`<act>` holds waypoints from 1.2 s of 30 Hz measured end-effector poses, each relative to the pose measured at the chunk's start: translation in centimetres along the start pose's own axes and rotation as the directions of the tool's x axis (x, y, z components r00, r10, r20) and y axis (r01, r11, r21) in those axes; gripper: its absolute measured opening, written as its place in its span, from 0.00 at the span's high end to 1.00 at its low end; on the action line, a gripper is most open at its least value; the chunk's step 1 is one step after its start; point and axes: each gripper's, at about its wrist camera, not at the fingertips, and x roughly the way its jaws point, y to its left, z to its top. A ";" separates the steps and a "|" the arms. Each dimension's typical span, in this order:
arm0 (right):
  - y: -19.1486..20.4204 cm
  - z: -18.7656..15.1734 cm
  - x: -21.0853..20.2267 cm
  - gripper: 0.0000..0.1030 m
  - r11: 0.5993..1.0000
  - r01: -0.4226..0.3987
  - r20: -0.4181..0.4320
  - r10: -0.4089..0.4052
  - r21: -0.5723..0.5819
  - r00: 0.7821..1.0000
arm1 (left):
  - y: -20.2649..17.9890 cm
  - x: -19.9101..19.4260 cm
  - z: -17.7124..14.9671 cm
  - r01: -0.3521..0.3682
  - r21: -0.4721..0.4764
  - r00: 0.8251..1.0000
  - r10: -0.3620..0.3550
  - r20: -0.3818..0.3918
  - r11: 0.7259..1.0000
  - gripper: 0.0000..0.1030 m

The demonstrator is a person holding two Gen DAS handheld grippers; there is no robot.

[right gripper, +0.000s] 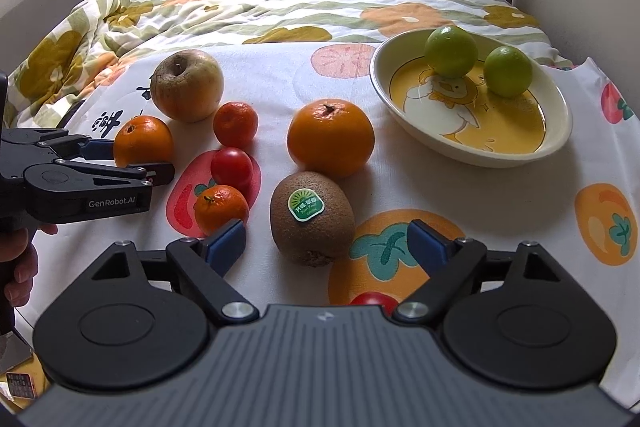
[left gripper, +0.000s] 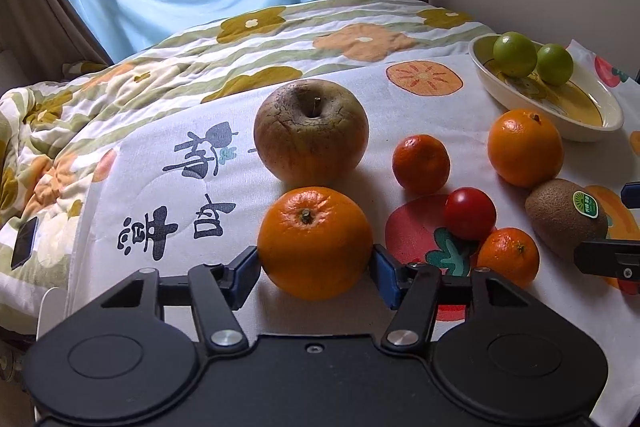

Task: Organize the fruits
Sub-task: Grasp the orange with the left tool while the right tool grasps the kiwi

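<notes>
- Lower centre of the left wrist view: the left gripper [left gripper: 316,267] has its blue-padded fingers [left gripper: 244,273] pressed against both flanks of a large round orange [left gripper: 314,241] that sits on the fruit-printed white cloth [left gripper: 160,163]. The pads meet the fruit low on its curve, so a lift could, by the look of it, squeeze it forward out of the grip.
- Lower centre of the right wrist view: the right gripper [right gripper: 325,241] stands wide apart and holds nothing, a brown fuzzy kiwi with a green sticker [right gripper: 312,217] lying between and just ahead of its pads. Closing off-centre may spin the oval fruit aside.
- Centre left of that view: a small mandarin [right gripper: 221,207] and a red tomato [right gripper: 232,167] touch each other near the left pad; a nudge could send both rolling.
- Beyond the held orange: a wrinkled brownish apple [left gripper: 311,135] rests just behind it and could be bumped.
- Upper right: the cream oval dish with a yellow duck design [right gripper: 556,139] carries two green limes [right gripper: 451,47]. A dropped fruit may knock them about, and the soft bedding beneath looks unsteady.
</notes>
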 end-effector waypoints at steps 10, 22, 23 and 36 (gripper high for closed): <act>0.6 -0.2 1.0 0.17 1.000 0.000 -0.032 -0.001 -0.029 1.000 | 0.2 -0.3 -0.4 0.001 0.016 1.000 -0.002 0.002 1.000 0.39; 1.0 0.1 2.2 0.23 0.999 0.003 -0.037 -0.005 -0.044 0.999 | 0.7 -1.8 -2.1 -0.012 0.011 1.000 0.012 -0.013 1.000 0.39; 1.0 0.2 2.3 0.23 0.999 0.003 -0.035 -0.005 -0.047 0.999 | 0.7 -2.0 -2.2 -0.013 0.010 1.000 0.013 -0.014 1.000 0.39; 0.9 0.5 2.4 0.40 1.000 -0.007 -0.050 0.006 -0.030 0.999 | 0.5 -4.6 -2.7 -0.024 -0.014 1.000 0.023 -0.004 1.000 0.40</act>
